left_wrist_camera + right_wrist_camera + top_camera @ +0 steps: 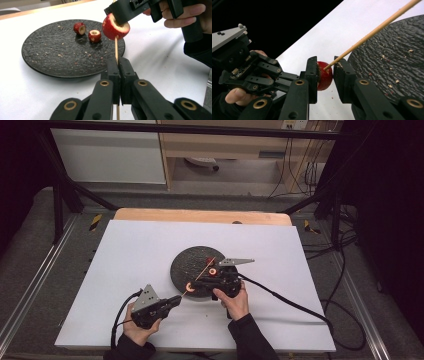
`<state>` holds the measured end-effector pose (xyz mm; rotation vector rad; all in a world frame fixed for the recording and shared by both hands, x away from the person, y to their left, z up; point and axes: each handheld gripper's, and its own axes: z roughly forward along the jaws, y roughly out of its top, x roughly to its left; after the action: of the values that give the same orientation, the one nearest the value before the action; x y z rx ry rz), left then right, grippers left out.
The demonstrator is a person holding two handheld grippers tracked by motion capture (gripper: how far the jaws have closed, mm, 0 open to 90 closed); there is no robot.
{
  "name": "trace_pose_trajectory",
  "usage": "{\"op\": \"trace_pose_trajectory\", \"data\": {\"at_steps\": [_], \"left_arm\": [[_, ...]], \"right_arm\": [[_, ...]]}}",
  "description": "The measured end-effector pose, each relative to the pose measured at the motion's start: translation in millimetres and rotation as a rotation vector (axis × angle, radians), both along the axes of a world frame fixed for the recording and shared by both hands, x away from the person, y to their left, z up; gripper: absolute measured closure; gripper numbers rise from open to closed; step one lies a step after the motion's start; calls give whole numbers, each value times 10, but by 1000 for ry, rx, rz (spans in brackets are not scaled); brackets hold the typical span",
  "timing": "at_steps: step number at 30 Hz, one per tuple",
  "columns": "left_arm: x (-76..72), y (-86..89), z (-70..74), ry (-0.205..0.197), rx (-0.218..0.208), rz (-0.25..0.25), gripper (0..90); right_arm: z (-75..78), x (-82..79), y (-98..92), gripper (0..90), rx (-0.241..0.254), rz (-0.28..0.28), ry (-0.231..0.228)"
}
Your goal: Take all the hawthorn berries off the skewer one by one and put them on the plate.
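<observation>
Left tongs (117,65): closed on a thin wooden skewer (116,48), the jaws pressing together around it; a hand (137,330) is holding them at the near left of the desk (125,250).
Right tongs (325,72): gripping a red fruit piece (324,78) between the jaws; a hand (235,301) is holding them over the near edge of the plate (187,265).
Skewer: running from the left tongs up and away toward the right tongs, its tip sitting in the fruit piece that the right tongs are holding; in the right gripper view it is coming in from the upper right down to the fruit (372,31).
Held fruit piece: red skin, pale cut face, pierced from below by the skewer in the left gripper view (115,27); it is hanging above the desk just beside the plate rim.
Plate: dark, round, rough-textured, lying beyond the left tongs and under the right tongs, speckled with crumbs (50,60).
Other fruit: two small red cored pieces (79,28) (94,35) are resting on the plate, close together, beyond the left tongs and apart from both tongs.
Desk: white surface carrying the plate.
</observation>
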<state>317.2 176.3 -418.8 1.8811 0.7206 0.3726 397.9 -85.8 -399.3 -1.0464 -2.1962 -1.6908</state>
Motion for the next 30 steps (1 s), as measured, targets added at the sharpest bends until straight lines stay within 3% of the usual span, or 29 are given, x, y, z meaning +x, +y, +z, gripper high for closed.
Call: {"op": "trace_pose_trajectory", "data": {"at_steps": [23, 27, 30], "left_arm": [[-13, 45, 31, -14, -12, 8, 883], [-50, 23, 73, -39, 27, 23, 886], [-53, 36, 62, -36, 29, 32, 887]], "right_arm": [[321, 201, -254, 750, 12, -90, -54], [337, 236, -275, 749, 16, -84, -45], [314, 226, -256, 732, 23, -91, -45]]}}
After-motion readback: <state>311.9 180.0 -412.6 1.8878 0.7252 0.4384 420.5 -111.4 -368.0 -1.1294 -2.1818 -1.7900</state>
